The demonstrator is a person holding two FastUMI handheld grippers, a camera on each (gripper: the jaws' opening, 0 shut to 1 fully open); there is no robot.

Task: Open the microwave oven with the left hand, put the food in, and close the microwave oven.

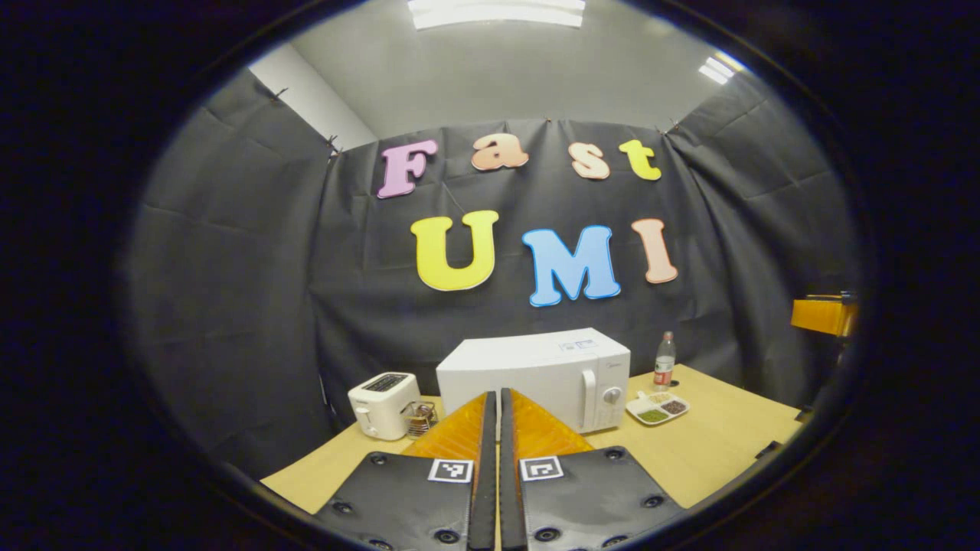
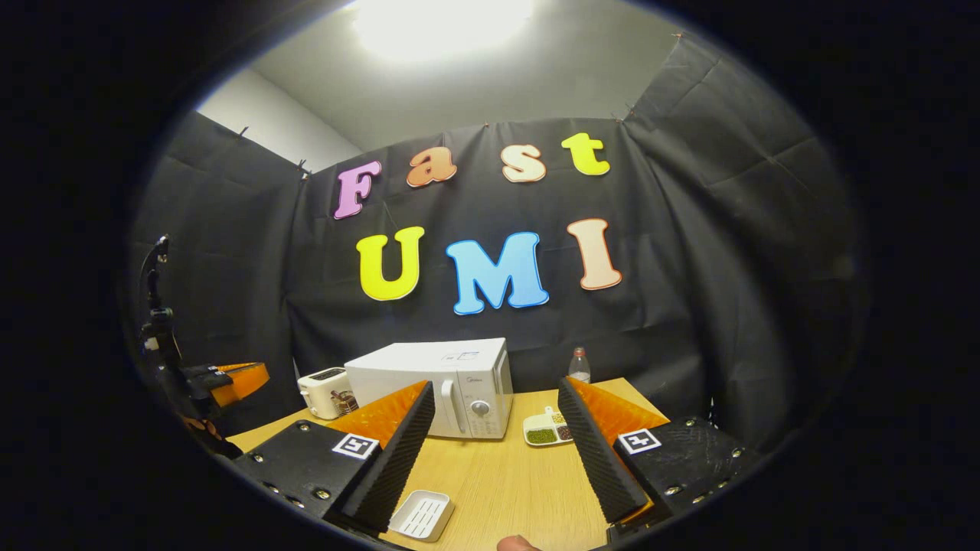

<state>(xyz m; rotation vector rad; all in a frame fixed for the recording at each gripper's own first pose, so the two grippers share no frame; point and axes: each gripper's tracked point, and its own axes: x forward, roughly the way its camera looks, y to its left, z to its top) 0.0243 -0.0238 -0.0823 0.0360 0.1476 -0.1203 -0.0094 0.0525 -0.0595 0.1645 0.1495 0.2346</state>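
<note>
From the left gripper view I see the microwave (image 1: pixel 536 375) standing just below the middle of the frame on the wooden table (image 1: pixel 712 444), its door shut, handle and dial on its right side. A label sits on its top and a small mark above the dial, but both are too small for me to read. To its right lies the food tray (image 1: pixel 657 407), a white dish split into compartments: one holds something green, another something dark brown, a third something pale that I cannot make out. Behind the tray stands a clear bottle (image 1: pixel 664 361) with a red label, writing illegible. At lower left a white toaster (image 1: pixel 383 404) sits beside a small wire holder (image 1: pixel 419 418). My left gripper (image 1: pixel 498 428) has its jaws pressed together, holding nothing.

In the right gripper view, my right gripper (image 2: pixel 496 451) has its jaws spread wide, nothing between them. A white slotted dish (image 2: pixel 421 514) lies empty at the bottom of the frame, near the left finger. The microwave (image 2: pixel 429 386) sits centre, the food tray (image 2: pixel 545 428) just right of it.
</note>
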